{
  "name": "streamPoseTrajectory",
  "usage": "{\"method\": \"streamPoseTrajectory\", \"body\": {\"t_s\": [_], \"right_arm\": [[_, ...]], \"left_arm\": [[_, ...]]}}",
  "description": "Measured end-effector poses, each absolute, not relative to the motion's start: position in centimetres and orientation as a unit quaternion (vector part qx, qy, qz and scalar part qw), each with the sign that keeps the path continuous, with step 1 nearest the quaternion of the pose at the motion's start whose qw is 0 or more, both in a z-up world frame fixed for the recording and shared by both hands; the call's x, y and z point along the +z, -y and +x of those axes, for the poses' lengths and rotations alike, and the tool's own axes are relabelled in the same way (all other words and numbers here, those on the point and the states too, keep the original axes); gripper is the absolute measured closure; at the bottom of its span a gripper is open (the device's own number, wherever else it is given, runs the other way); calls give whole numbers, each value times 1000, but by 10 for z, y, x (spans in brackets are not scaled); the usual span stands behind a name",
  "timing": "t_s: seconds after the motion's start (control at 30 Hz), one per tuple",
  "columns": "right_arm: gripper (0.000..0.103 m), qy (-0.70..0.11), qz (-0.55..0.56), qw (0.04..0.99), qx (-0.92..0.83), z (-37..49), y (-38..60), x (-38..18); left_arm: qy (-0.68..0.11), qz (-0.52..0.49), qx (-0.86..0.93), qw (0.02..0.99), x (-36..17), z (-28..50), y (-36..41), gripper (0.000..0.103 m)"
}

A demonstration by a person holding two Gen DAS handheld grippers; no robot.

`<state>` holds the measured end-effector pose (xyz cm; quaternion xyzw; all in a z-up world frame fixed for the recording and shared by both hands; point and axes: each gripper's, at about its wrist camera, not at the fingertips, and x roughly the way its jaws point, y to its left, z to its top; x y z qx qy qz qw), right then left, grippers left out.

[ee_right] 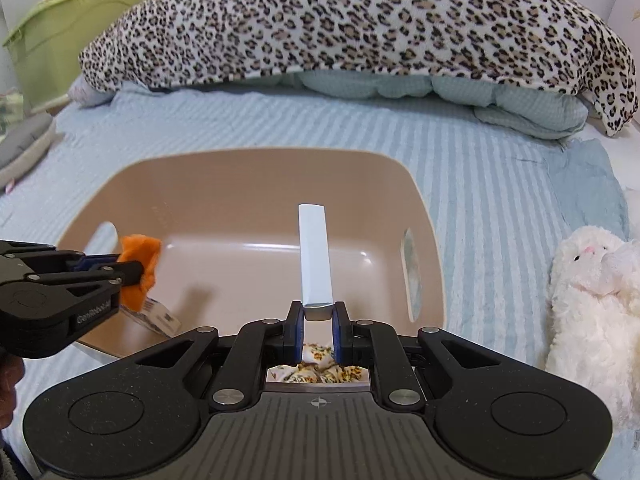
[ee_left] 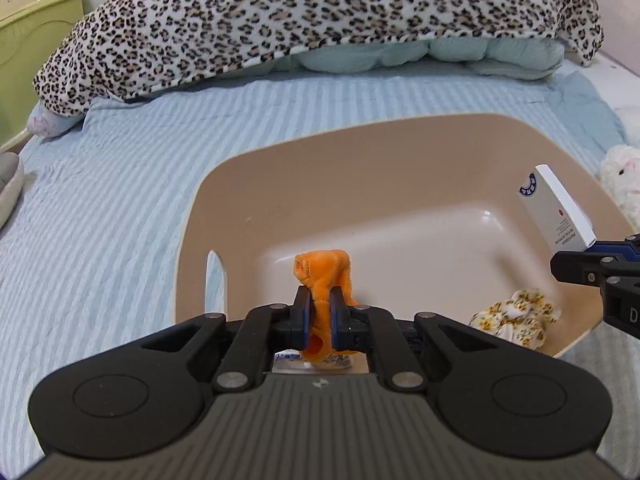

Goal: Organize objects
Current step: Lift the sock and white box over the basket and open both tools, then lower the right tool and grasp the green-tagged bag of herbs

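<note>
A beige plastic basin (ee_left: 360, 152) (ee_right: 256, 168) lies on the striped blue bed. My left gripper (ee_left: 320, 306) is shut on an orange plush toy (ee_left: 324, 272) with a paper tag, held over the basin's near left part; it also shows in the right wrist view (ee_right: 140, 264). My right gripper (ee_right: 318, 314) is shut on a white box (ee_right: 314, 256), held upright over the basin; the box also shows in the left wrist view (ee_left: 554, 208). A floral cloth item (ee_left: 516, 316) lies in the basin's near right corner, under my right gripper (ee_right: 316, 354).
A leopard-print blanket (ee_left: 320, 12) over a pale quilt fills the back of the bed. A white plush rabbit (ee_right: 592, 304) lies right of the basin. A green bin (ee_right: 76, 24) stands at the back left. A grey cushion (ee_right: 24, 144) is at the left edge.
</note>
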<state>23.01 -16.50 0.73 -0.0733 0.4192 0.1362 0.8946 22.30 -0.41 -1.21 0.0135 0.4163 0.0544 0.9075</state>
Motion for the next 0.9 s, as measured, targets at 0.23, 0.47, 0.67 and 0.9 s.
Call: {"method": "streamPoseTrajectory", "body": {"t_s": [0.23,0.47,0.67,0.9], "right_arm": [[57,-404,-68,901,140,214,167,18],[27,-390,-74,906,148,182,179,44],[15,-411,-81,896,145,157,192,48],[12,-446,-107,879,130,136,196,24]], "left_arm": [[-406,-3,63,912,9,207,-3,30],[-390,-4,59,919,37,175,-7,16],[-397,5,48,917,42,144,-4,15],[-428,-4,29,903,25,115,2,13]]}}
